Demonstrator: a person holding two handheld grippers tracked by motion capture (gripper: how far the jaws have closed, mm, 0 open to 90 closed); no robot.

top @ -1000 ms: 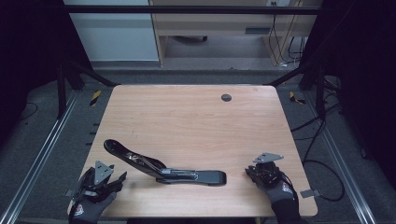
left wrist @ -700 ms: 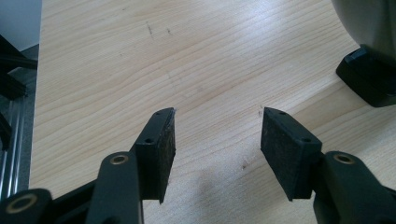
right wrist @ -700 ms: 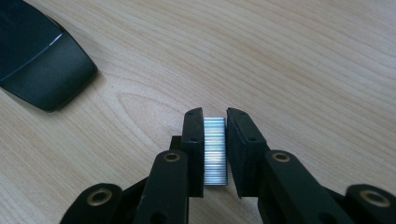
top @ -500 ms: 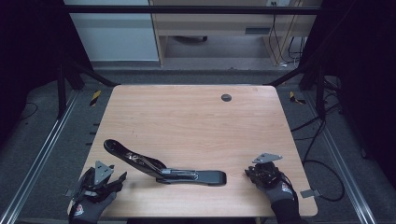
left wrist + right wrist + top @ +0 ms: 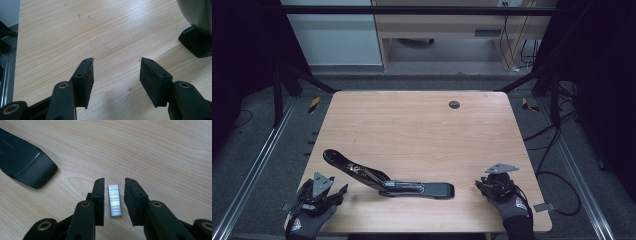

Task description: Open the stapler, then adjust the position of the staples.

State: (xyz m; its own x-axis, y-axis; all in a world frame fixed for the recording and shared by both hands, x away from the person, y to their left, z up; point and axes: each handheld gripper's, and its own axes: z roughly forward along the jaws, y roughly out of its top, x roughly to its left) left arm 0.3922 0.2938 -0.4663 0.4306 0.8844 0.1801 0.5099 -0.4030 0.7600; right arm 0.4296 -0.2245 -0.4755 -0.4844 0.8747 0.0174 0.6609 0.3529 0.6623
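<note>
High view hung above the person's side of the table, faced forward and down, far enough to take in the whole top and the floor beyond. Left gripper view sat low and close over the wood, looked along its own jaws, caught one end of the black stapler at its right edge. Right gripper view, equally close, looked at a staple strip and the stapler's other end. All three shared that stapler.

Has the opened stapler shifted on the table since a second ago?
No. The stapler lies in the same spot relative to the table's round hole.
</note>
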